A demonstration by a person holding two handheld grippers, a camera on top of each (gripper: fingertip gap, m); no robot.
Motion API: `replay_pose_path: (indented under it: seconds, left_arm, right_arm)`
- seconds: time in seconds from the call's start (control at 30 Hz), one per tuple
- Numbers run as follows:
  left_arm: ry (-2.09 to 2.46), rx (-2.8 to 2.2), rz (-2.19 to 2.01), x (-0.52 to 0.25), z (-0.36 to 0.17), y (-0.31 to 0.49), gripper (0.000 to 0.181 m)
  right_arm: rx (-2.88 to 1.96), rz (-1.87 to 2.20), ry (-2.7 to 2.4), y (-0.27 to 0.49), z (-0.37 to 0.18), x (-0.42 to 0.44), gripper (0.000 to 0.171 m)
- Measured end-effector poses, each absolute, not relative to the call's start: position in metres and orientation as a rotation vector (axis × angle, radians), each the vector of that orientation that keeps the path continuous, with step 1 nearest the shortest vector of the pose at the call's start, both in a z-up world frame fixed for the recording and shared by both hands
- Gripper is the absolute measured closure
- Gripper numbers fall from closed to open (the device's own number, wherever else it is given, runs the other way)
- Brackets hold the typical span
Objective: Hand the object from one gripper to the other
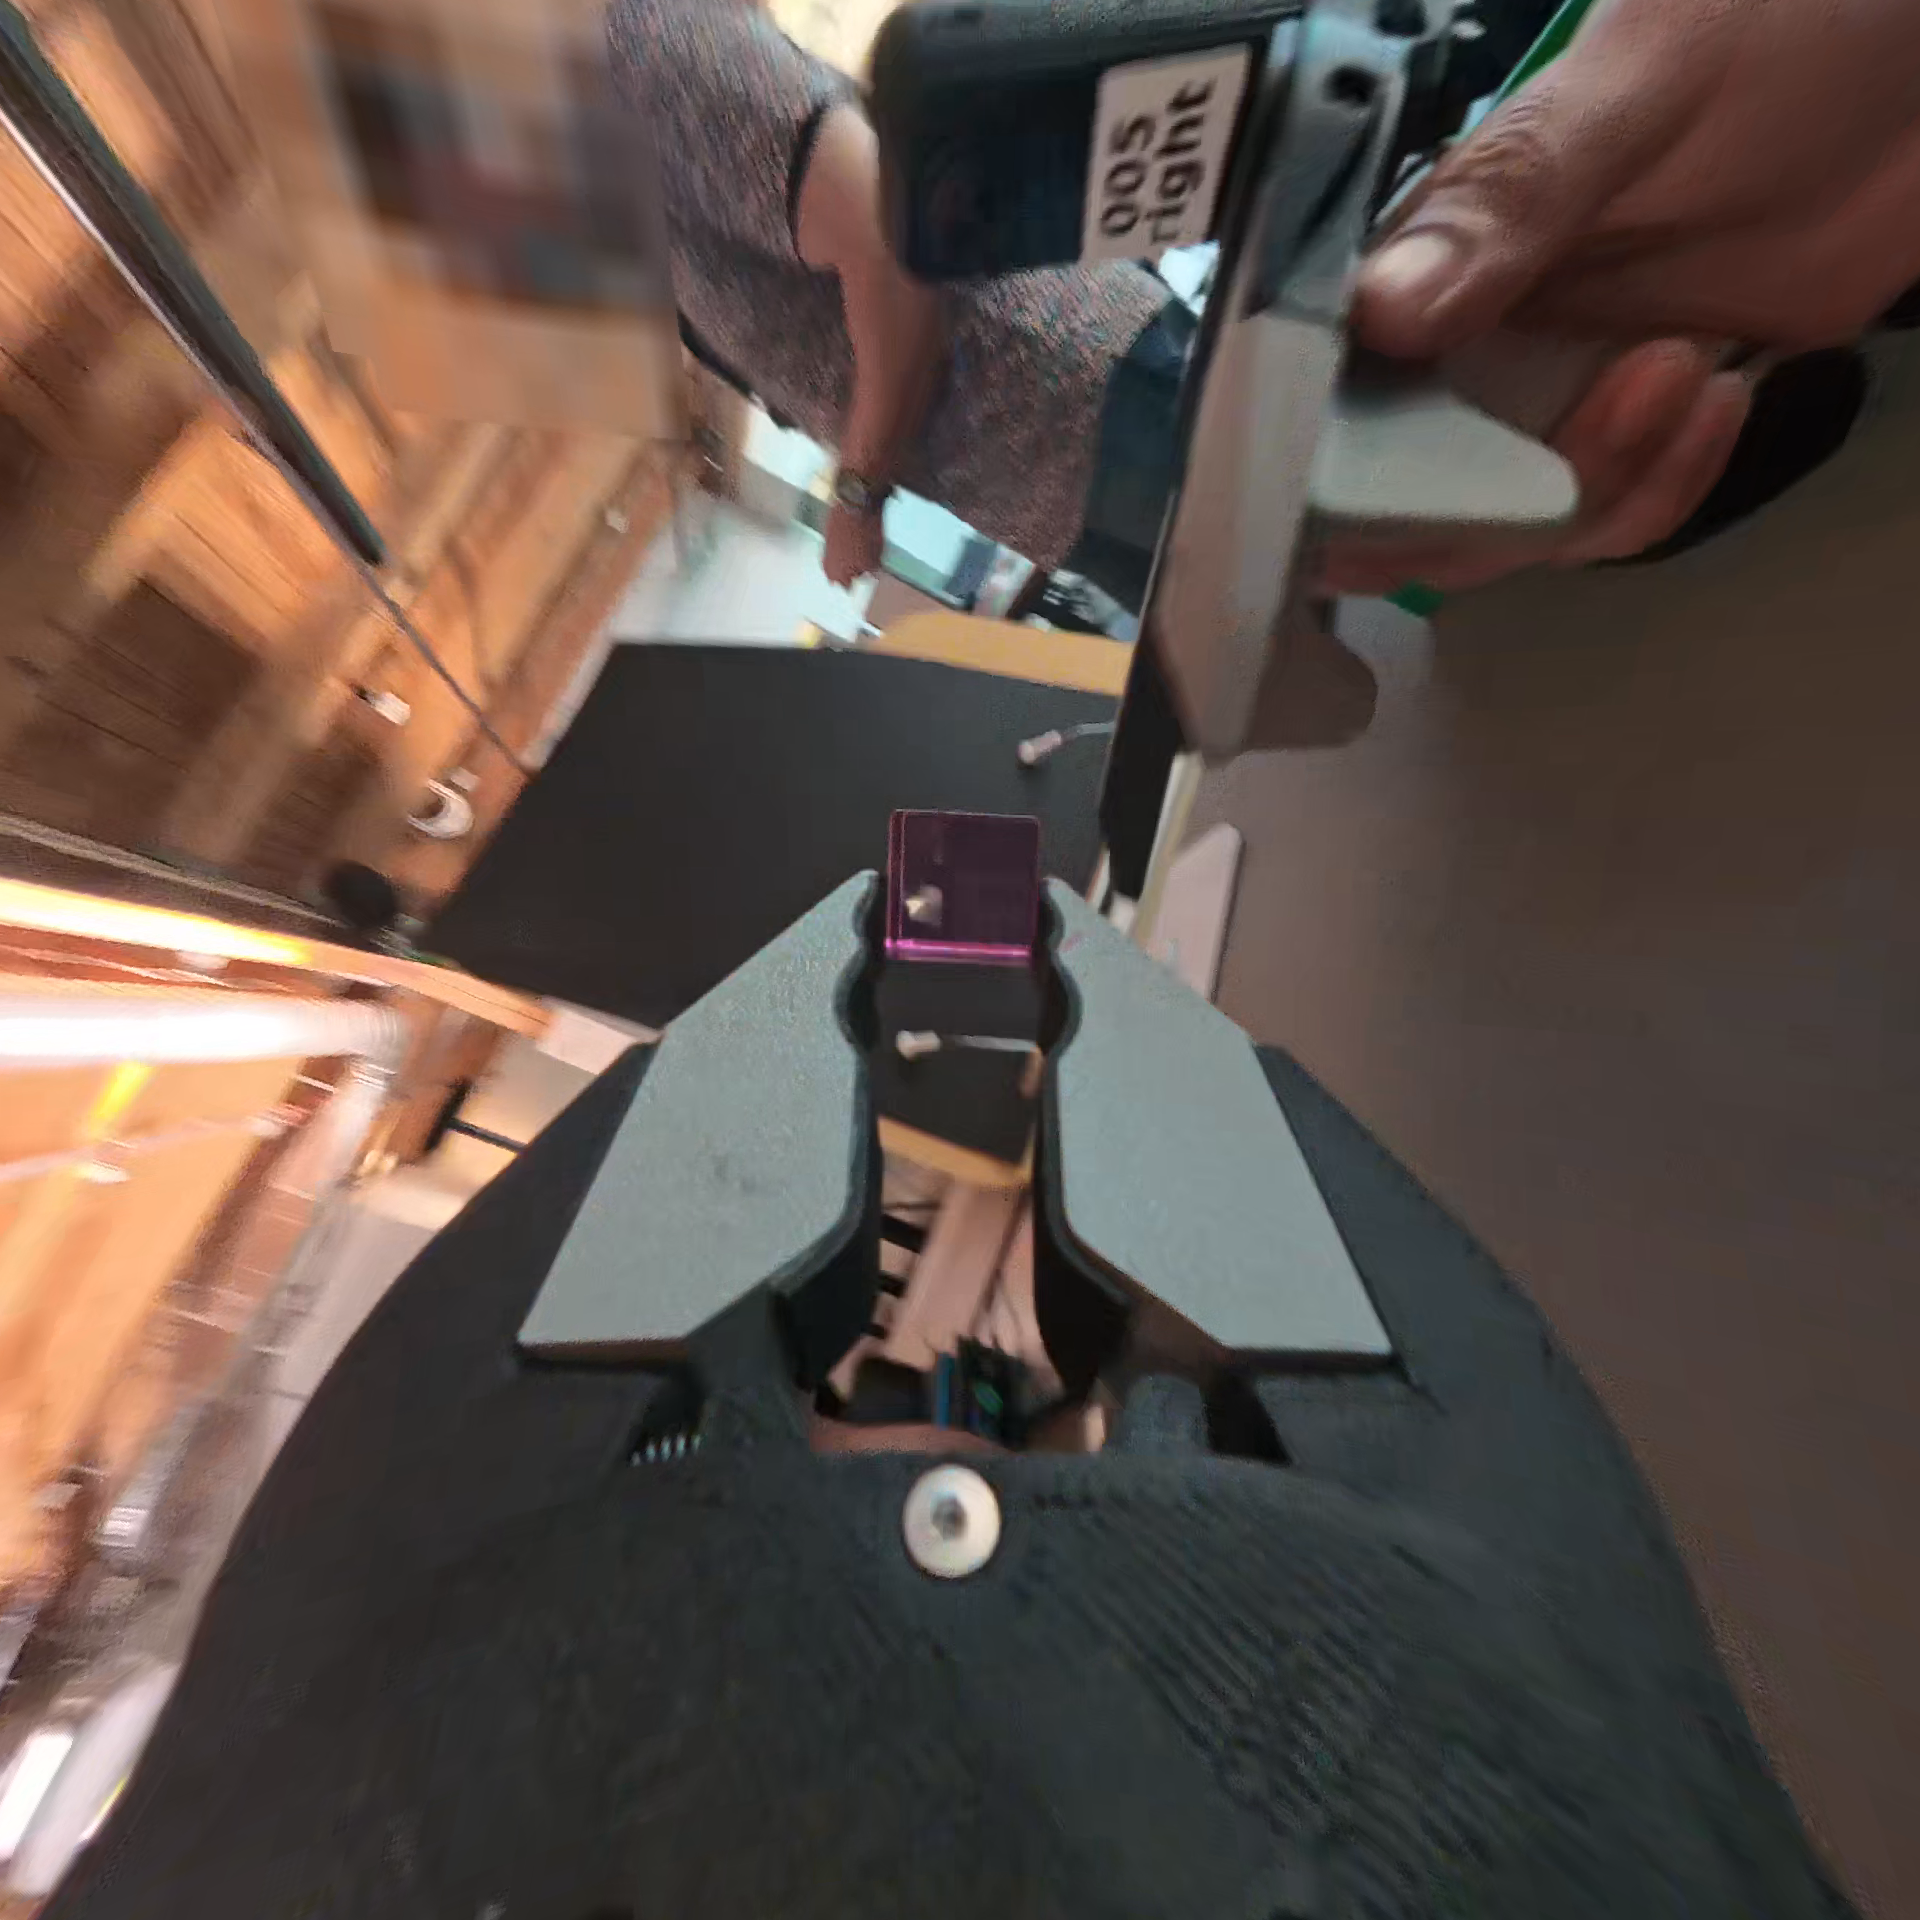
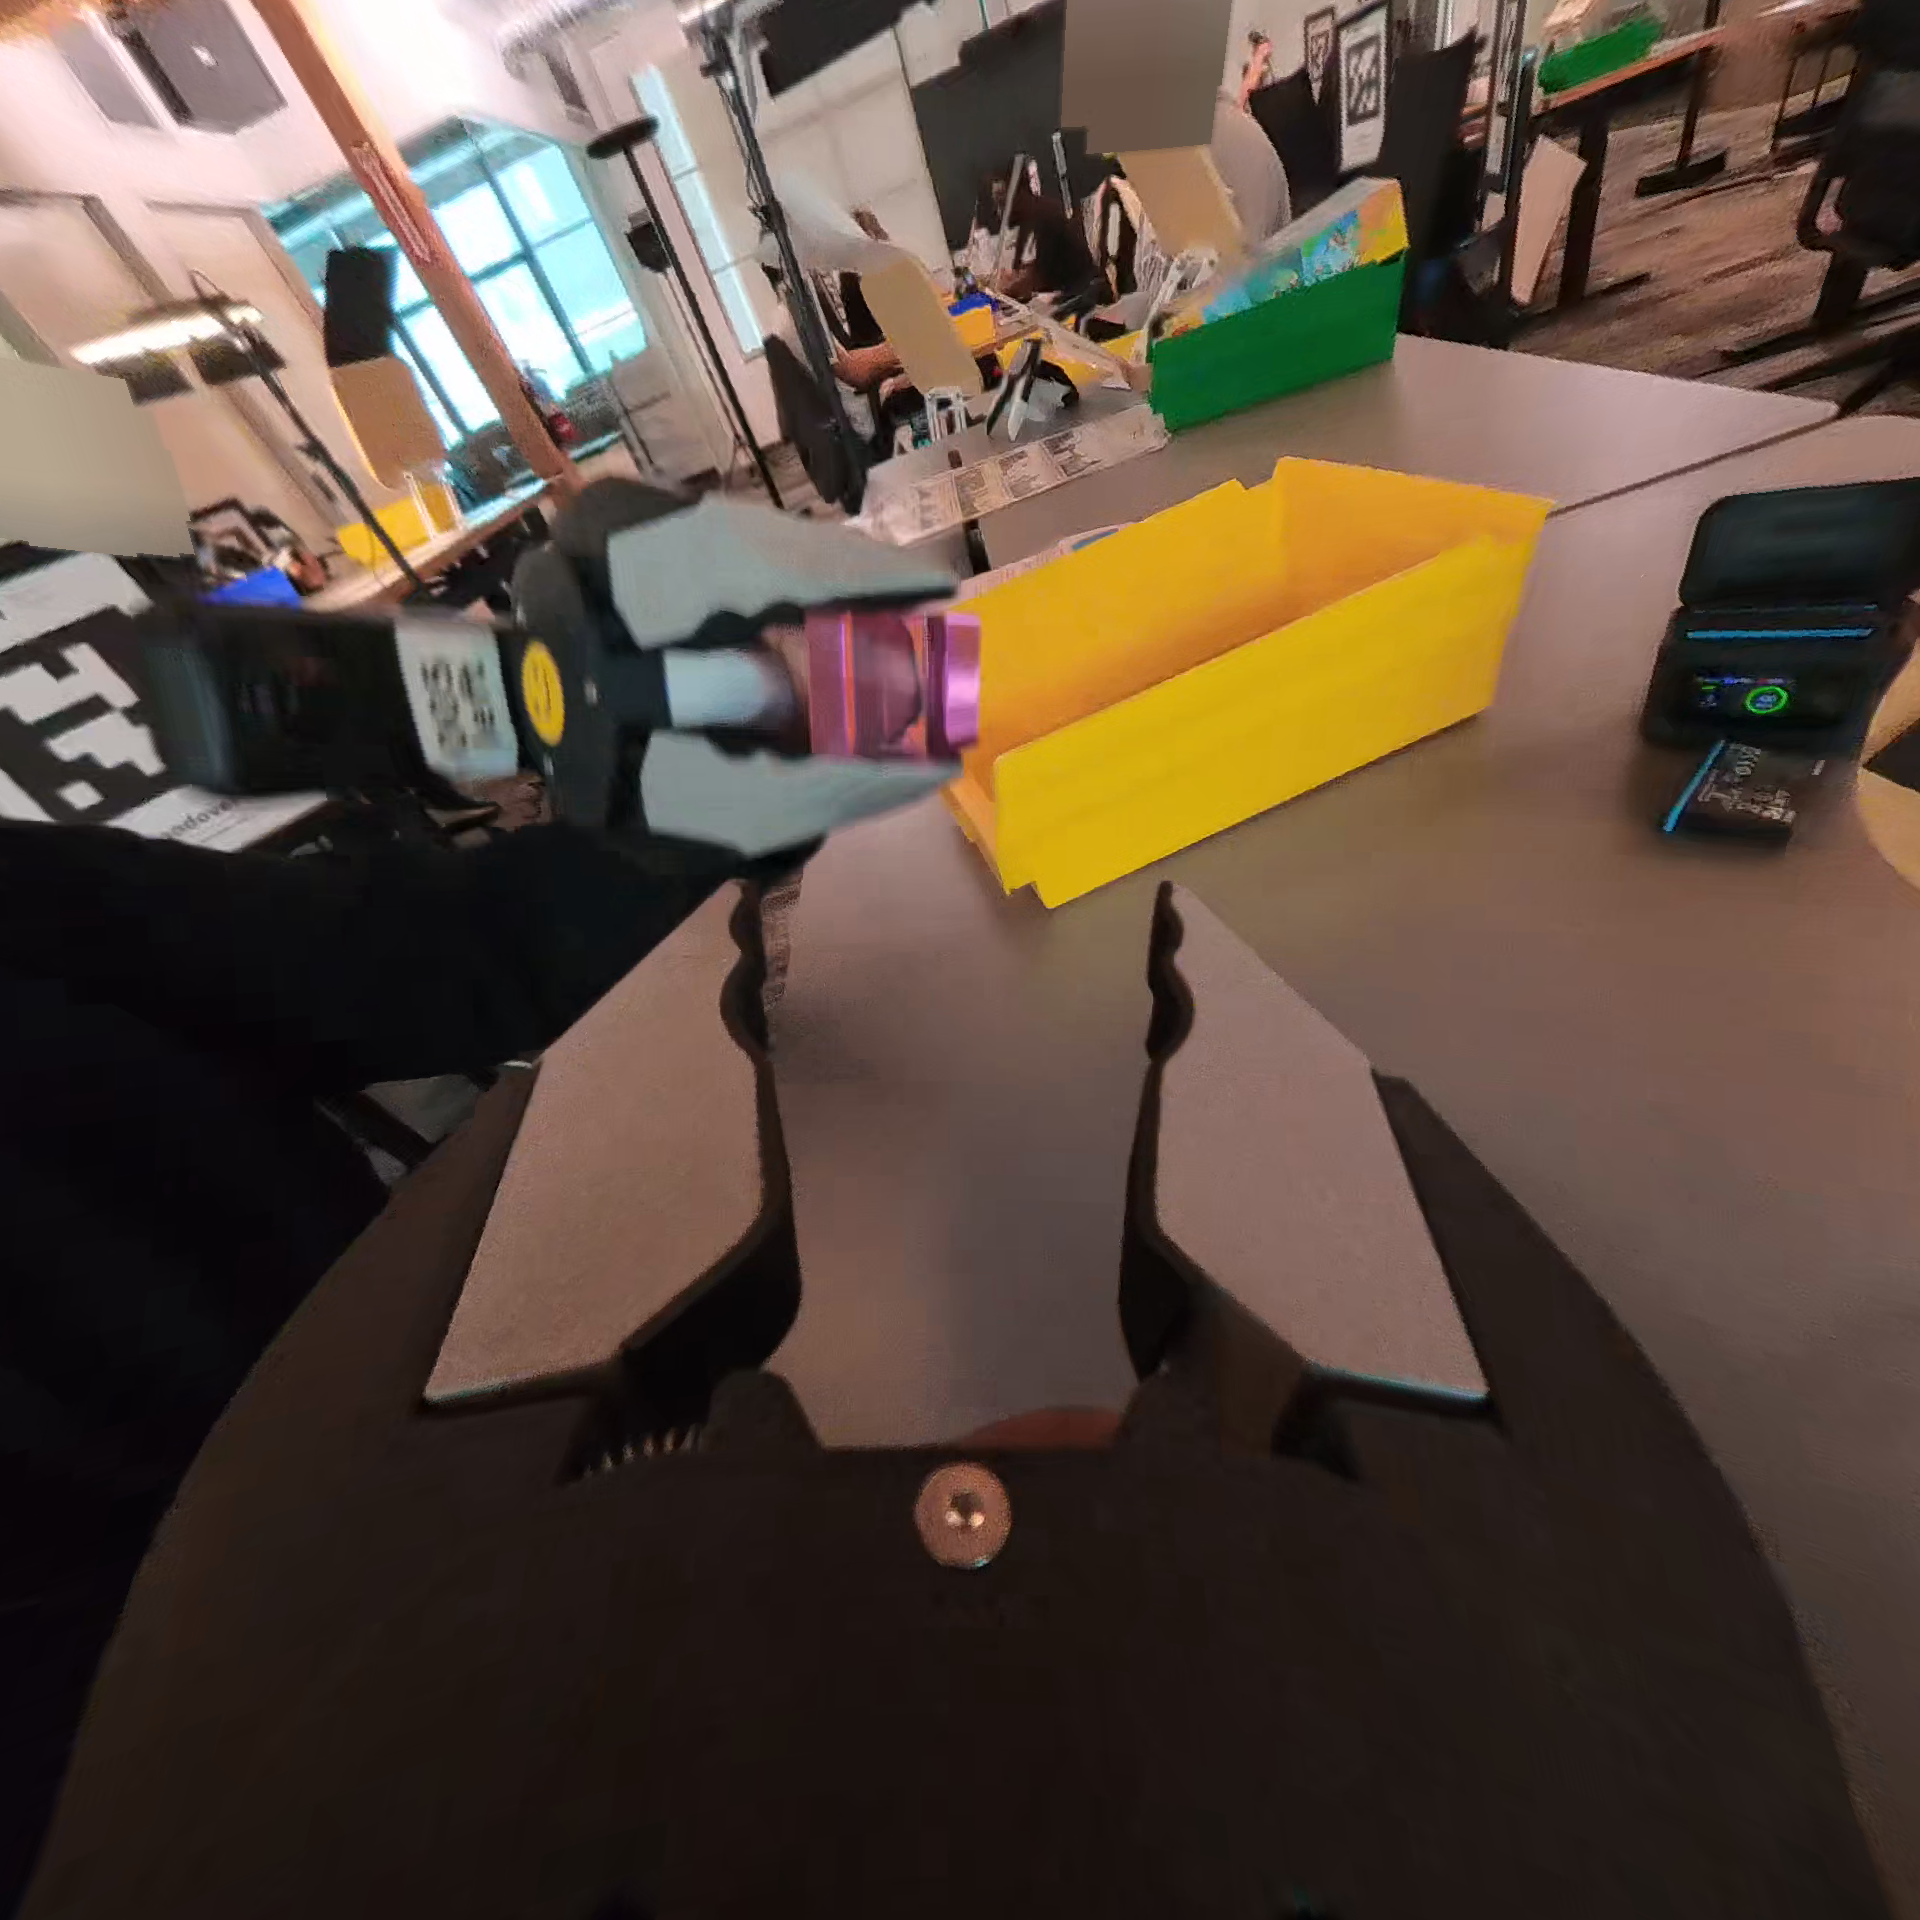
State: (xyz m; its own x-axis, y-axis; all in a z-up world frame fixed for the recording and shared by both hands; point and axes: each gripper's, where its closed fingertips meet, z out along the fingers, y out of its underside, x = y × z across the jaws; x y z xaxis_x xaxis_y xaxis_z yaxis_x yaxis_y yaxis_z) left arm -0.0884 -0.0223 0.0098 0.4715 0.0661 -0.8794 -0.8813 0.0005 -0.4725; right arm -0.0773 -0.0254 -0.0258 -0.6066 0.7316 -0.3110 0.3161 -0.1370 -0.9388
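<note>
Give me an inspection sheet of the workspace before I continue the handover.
Surface: grey table, bare in front of the right gripper.
Job's things: purple block, off the table, clamped at the left gripper's tips.
Clutter: yellow bin, looks empty; black device with lit screen; green box farther back.
Grippers: left gripper shut on the block; right gripper open, nothing between its fingers, apart from the block.
Cables: nothing seen on the table.
Surroundings: busy office; desks, stands, windows, a person beyond.
</note>
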Motion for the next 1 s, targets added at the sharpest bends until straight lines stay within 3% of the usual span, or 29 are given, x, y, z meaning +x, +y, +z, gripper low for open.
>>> replay_pose_path:
  seconds: [0.1, 0.2, 0.27, 0.33, 0.43, 0.6, 0.7, 0.87, 1.0]
  left_arm:
    - [0.887, -1.237, 0.999, -0.054, -0.001, -0.001, 0.157]
    - [0.891, -1.221, 1.038, -0.043, -0.010, 0.017, 0.156]
    - [0.921, -1.164, 1.067, -0.034, -0.014, 0.025, 0.156]
    - [0.984, -1.169, 1.095, -0.025, -0.028, 0.036, 0.156]
    - [1.036, -1.192, 1.099, -0.015, -0.046, 0.049, 0.156]
    - [0.920, -1.264, 0.983, -0.018, -0.052, 0.064, 0.155]
    - [0.748, -1.464, 0.541, -0.025, -0.066, 0.062, 0.153]
    - [0.411, -1.662, -0.813, 0.005, -0.060, 0.045, 0.125]
    - [0.482, -1.701, -1.068, 0.024, -0.071, 0.039, 0.130]
  right_arm:
    - [-1.163, 1.761, -1.800, -0.018, -0.026, -0.068, 0.115]
    - [-1.148, 1.809, -1.795, -0.011, -0.031, -0.048, 0.143]
    - [-1.133, 1.807, -1.753, -0.002, -0.034, -0.039, 0.143]
    - [-1.162, 1.806, -1.698, 0.006, -0.038, -0.034, 0.123]
    - [-1.171, 1.728, -1.654, 0.020, -0.045, -0.030, 0.142]
    - [-1.071, 1.381, -1.656, 0.042, -0.053, -0.026, 0.144]
    - [-0.912, 0.942, -1.599, 0.070, -0.051, -0.023, 0.144]
    - [-0.483, 0.462, -1.631, 0.058, -0.064, -0.013, 0.144]
    - [-0.378, 0.522, -1.653, 0.035, -0.070, -0.006, 0.144]
